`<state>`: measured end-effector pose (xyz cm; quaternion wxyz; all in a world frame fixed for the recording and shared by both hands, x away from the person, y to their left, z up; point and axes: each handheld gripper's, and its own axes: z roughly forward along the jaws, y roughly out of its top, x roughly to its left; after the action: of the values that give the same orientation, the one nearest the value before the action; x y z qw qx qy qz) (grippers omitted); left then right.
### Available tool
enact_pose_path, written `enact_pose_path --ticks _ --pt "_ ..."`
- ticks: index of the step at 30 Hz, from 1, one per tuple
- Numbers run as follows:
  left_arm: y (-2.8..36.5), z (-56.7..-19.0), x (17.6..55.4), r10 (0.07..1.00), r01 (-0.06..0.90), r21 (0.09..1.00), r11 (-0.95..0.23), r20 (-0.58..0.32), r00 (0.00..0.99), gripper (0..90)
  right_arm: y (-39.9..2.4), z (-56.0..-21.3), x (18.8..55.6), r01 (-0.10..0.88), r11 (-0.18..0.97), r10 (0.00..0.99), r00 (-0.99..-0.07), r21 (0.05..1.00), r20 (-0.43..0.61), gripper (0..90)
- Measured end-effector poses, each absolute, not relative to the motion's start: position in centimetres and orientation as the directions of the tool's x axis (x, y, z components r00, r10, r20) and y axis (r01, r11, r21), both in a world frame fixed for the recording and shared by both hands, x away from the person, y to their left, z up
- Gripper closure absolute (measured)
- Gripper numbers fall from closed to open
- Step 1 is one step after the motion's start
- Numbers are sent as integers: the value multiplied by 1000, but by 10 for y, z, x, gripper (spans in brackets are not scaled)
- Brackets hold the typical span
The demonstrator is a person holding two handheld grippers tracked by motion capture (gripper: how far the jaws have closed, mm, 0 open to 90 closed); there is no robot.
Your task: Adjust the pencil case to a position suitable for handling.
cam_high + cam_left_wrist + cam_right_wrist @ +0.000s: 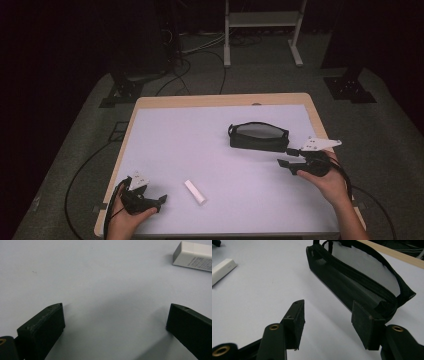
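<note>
Dark room, grey floor [75, 150], white frame [262, 20] behind

Black cloth pouch [258, 136] with mesh side and zip; smooth white eraser [195, 192] in a paper sleeve; matt white bench [200, 140], wood-edged.

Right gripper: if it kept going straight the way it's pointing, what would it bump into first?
Probably the black pouch. The right gripper stands open, and in its own view the pouch's near end lies just past its right-hand jaw. Depth is hard to judge, so it might only graze that end and slide on over the bare table.
</note>
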<state>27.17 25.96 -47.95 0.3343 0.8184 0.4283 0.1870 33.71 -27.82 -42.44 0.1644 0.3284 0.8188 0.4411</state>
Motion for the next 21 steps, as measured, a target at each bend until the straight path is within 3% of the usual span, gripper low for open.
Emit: enact_pose_path --ticks 21 --pt "260 -479 272 826 578 706 -410 19 563 9 -259 -404 369 364 402 658 -753 840 12 426"
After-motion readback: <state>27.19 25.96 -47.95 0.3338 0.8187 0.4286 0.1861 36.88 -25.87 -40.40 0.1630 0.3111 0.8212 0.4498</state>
